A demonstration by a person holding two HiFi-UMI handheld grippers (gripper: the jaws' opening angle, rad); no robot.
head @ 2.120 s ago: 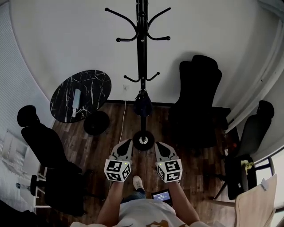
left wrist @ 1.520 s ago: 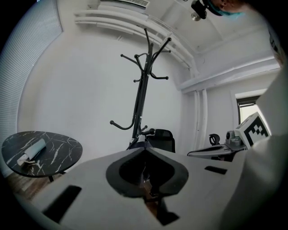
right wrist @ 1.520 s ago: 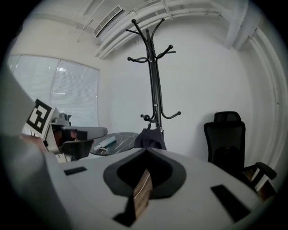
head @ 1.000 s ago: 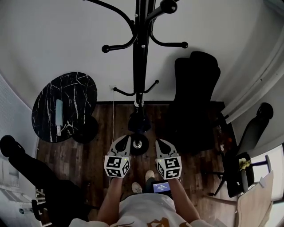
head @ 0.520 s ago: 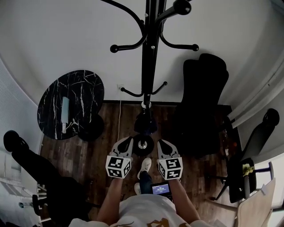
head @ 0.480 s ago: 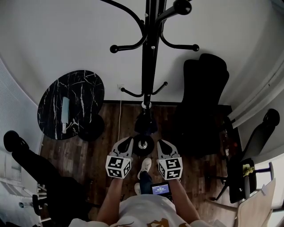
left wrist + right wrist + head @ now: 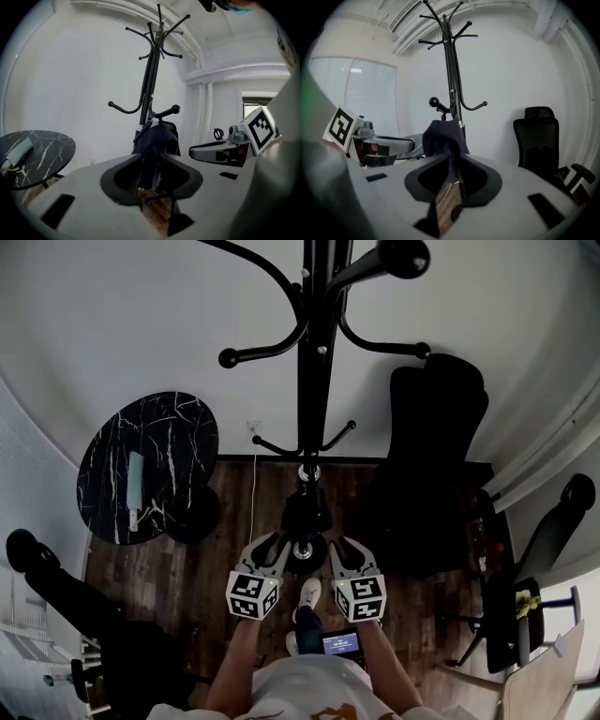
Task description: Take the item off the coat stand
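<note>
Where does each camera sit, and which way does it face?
Head view: on the head, facing down at the coat stand; forearms, left tongs, right tongs show.
Left gripper view: on the left tongs, facing the dark garment; its empty, opening jaws show.
Right gripper view: on the right tongs, facing that garment; its empty, opening jaws show.
Shared: gripper views both show garment, stand.

Person stepped closer to coat stand, top hooks loom bigger overhead now. L gripper fingers opening wide, R gripper opening slightly; both were shut, both empty.
</note>
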